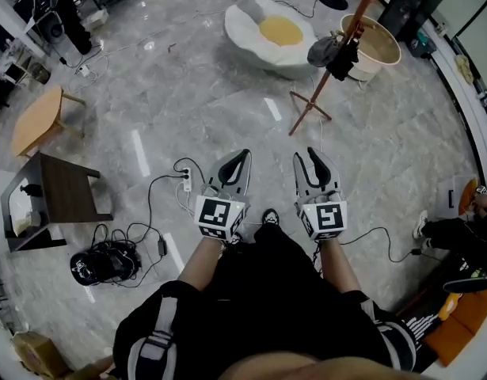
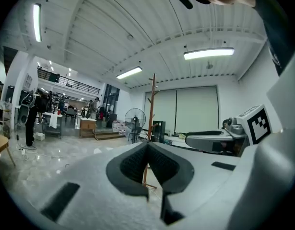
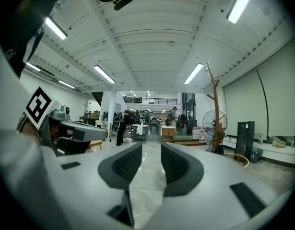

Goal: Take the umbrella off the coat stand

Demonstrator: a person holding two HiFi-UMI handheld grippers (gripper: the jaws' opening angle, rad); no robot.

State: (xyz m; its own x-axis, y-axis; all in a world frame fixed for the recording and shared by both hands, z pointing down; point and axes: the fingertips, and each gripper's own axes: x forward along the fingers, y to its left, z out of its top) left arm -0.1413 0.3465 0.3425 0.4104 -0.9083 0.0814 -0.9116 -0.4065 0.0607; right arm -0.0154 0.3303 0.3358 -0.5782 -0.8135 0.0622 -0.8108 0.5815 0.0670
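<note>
Straight ahead of the person's body, both forearms reach forward side by side, each holding its tool level and pointing toward the far side of the grey marble floor (image 1: 148, 85). The left gripper (image 1: 244, 156) has its two dark pads drawn together until the tips meet, and nothing lies between them; its own view shows the tips touching in a closed point. The right gripper (image 1: 313, 158) sits just beside it at the same height, with its jaws parted by a narrow gap through which only floor shows, so it grips nothing. The marker cubes on both tools face up toward the head camera, just in front of the wrists. The umbrella (image 1: 342, 60), a dark folded bundle, hangs on the reddish-brown coat stand (image 1: 310, 101), which stands well apart from both grippers, ahead and slightly to the right. Neither tool touches it. From the left gripper view the stand's pole (image 2: 151, 109) rises directly behind the closed jaw tips, while in the right gripper view it stands off to the right. A round basket (image 1: 383, 63) rests just beyond the stand.
</note>
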